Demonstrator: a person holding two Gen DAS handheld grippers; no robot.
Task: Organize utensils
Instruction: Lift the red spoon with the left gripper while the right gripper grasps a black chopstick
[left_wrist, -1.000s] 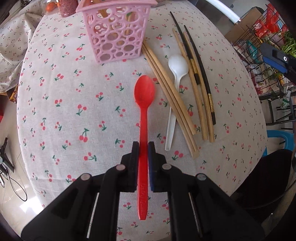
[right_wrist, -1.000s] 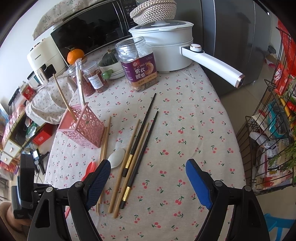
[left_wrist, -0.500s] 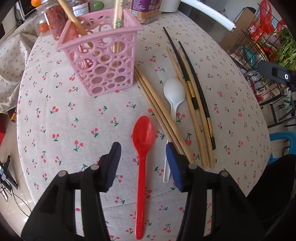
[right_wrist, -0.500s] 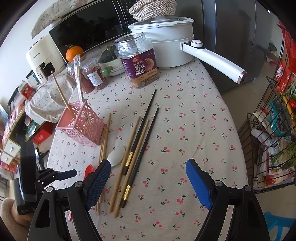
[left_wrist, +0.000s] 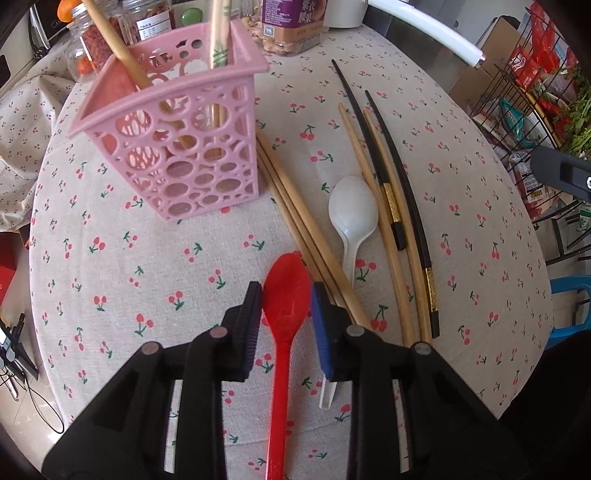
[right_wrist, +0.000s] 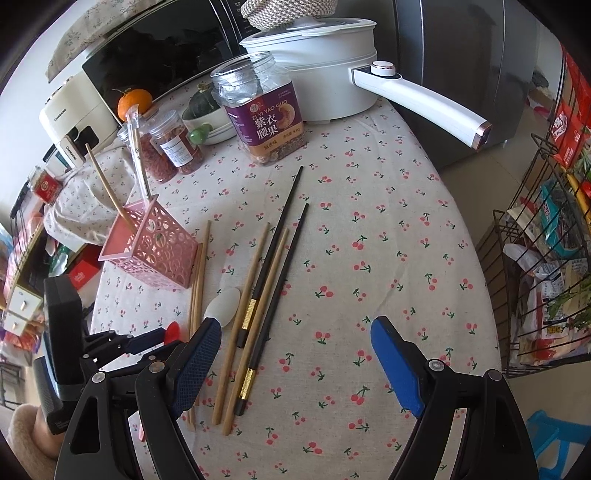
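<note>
A red plastic spoon (left_wrist: 283, 302) lies on the cherry-print tablecloth, bowl pointing away. My left gripper (left_wrist: 286, 295) is open, its fingers on either side of the spoon's bowl, close to it. A white spoon (left_wrist: 352, 218) lies just right, among wooden chopsticks (left_wrist: 303, 229) and black chopsticks (left_wrist: 397, 192). The pink perforated holder (left_wrist: 177, 147) stands at the far left with chopsticks in it. My right gripper (right_wrist: 295, 354) is open and empty above the chopsticks (right_wrist: 258, 302); the holder (right_wrist: 151, 251) is to its left.
A nut jar (right_wrist: 264, 114), spice jars (right_wrist: 166, 147), a white pot with a long handle (right_wrist: 417, 99) and a microwave stand at the back. A wire rack of groceries (right_wrist: 546, 258) is off the table's right edge.
My left gripper let go of the red spoon's handle, opened, and moved forward along the spoon to its bowl, nearer the holder. The right gripper stayed open and barely moved.
</note>
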